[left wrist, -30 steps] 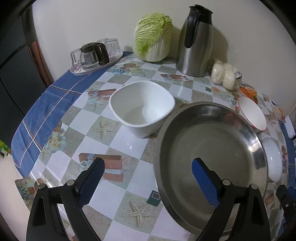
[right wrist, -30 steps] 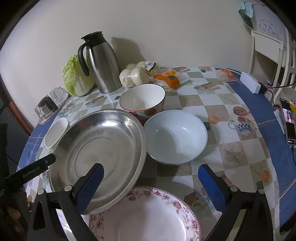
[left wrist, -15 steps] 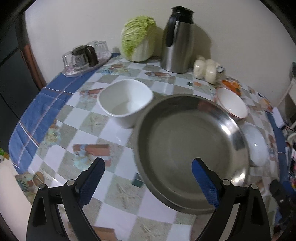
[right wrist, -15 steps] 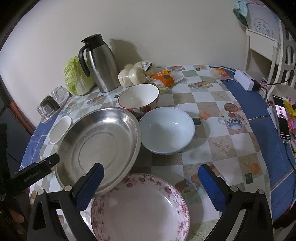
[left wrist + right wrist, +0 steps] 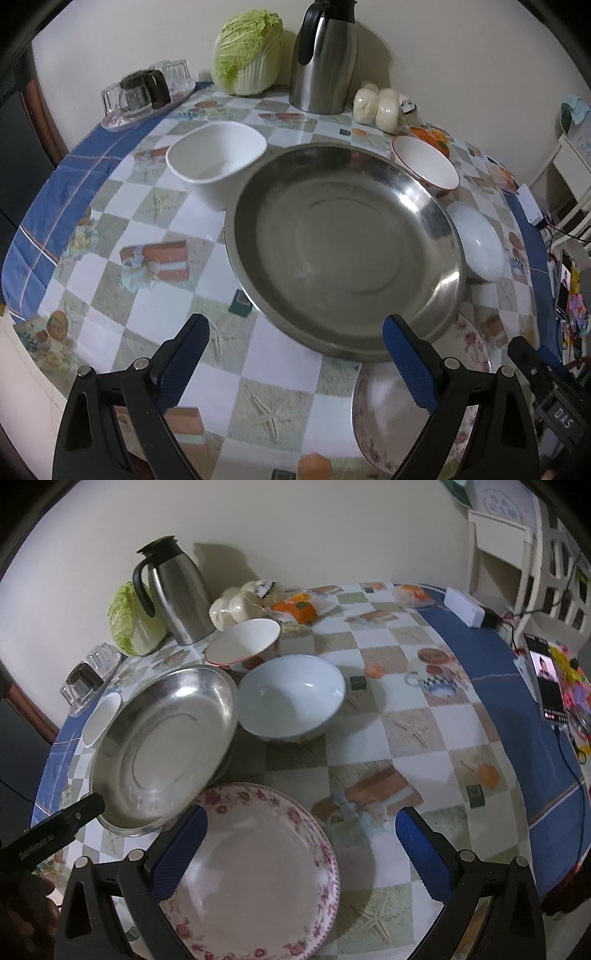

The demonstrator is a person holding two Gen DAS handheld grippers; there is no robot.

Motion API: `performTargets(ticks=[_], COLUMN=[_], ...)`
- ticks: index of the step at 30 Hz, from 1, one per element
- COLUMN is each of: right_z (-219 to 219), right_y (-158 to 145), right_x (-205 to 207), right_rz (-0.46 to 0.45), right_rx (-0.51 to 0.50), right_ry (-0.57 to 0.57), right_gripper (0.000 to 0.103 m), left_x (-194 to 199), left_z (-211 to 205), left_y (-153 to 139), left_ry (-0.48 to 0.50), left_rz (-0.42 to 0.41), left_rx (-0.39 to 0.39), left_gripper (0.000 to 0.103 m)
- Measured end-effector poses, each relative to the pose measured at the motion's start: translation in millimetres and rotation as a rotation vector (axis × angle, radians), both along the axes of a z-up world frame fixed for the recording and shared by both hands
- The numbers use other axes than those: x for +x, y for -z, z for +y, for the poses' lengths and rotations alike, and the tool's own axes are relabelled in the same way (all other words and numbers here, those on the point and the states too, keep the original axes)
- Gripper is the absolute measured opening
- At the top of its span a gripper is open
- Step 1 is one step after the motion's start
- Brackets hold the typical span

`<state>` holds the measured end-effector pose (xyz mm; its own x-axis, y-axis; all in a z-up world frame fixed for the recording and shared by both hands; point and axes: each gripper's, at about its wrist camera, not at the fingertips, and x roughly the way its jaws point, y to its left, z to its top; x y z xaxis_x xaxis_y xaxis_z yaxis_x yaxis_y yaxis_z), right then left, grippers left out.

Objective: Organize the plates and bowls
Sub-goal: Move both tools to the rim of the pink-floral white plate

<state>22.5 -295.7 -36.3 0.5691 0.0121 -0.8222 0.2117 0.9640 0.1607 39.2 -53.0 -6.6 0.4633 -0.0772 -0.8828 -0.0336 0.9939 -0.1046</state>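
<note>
A large steel pan [image 5: 343, 251] [image 5: 162, 746] sits mid-table. Around it stand a white square bowl [image 5: 218, 162] [image 5: 101, 720] at its left, a red-rimmed bowl [image 5: 424, 166] [image 5: 243, 642] behind it, and a pale round bowl [image 5: 476, 240] [image 5: 291, 694] at its right. A floral-rimmed plate [image 5: 406, 406] [image 5: 251, 871] lies at the near edge, its rim meeting the pan's. My left gripper [image 5: 295, 325] hovers open before the pan's near rim, holding nothing. Over the floral plate, my right gripper [image 5: 301, 816] is open and empty.
Along the back wall stand a steel jug [image 5: 325, 62], a cabbage [image 5: 247, 51], a tray of glasses [image 5: 147, 96] and bagged buns [image 5: 380, 105]. A phone [image 5: 546, 679] and a white box [image 5: 463, 607] lie on the right edge. A white chair [image 5: 517, 546] stands beyond.
Both grippers have drawn back toward the near table edge, so more of the table and the floral plate show. The dishes have not visibly moved. Both grippers stay open.
</note>
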Motion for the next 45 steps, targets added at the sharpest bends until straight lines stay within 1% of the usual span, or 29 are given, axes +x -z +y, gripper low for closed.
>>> performTargets(ticks=[5, 8, 12, 14, 16, 21, 30, 35, 42, 45], right_z=[-3, -2, 0, 0, 1, 3, 6, 10, 12, 12], right_y=[14, 27, 44, 49, 55, 67, 83, 88, 91, 91], right_x=[-2, 0, 1, 1, 1, 3, 6, 9, 12, 13], right_rz=[0.054, 0.106, 0.175, 0.195, 0.219, 0.259, 0.305, 0.314, 0.31, 0.312], right_rx=[0.011, 0.011, 0.015, 0.014, 0.011, 0.017, 0.012, -0.014, -0.017, -0.018], right_ry=[0.016, 0.01, 0.002, -0.001, -0.004, -0.012, -0.014, -0.028, -0.027, -0.023], right_gripper=[0.103, 0.103, 0.103, 0.103, 0.103, 0.103, 0.103, 0.103, 0.103, 0.103], left_x=[-7, -9, -10, -10, -11, -13, -10, -6, 4, 9], left_z=[-7, -9, -14, -18, -25, -33, -43, -52, -59, -65], left_y=[5, 8, 17, 22, 27, 35, 53, 66, 76, 82], left_ry=[0.029, 0.045, 0.07, 0.092, 0.12, 0.16, 0.177, 0.186, 0.186, 0.184], left_rz=[0.035, 0.053, 0.106, 0.13, 0.151, 0.189, 0.246, 0.278, 0.291, 0.303], left_rx=[-0.006, -0.006, -0.014, -0.02, -0.01, -0.016, 0.015, 0.042, 0.043, 0.031], left_gripper=[0.095, 0.095, 0.095, 0.095, 0.095, 0.095, 0.095, 0.095, 0.094, 0.094])
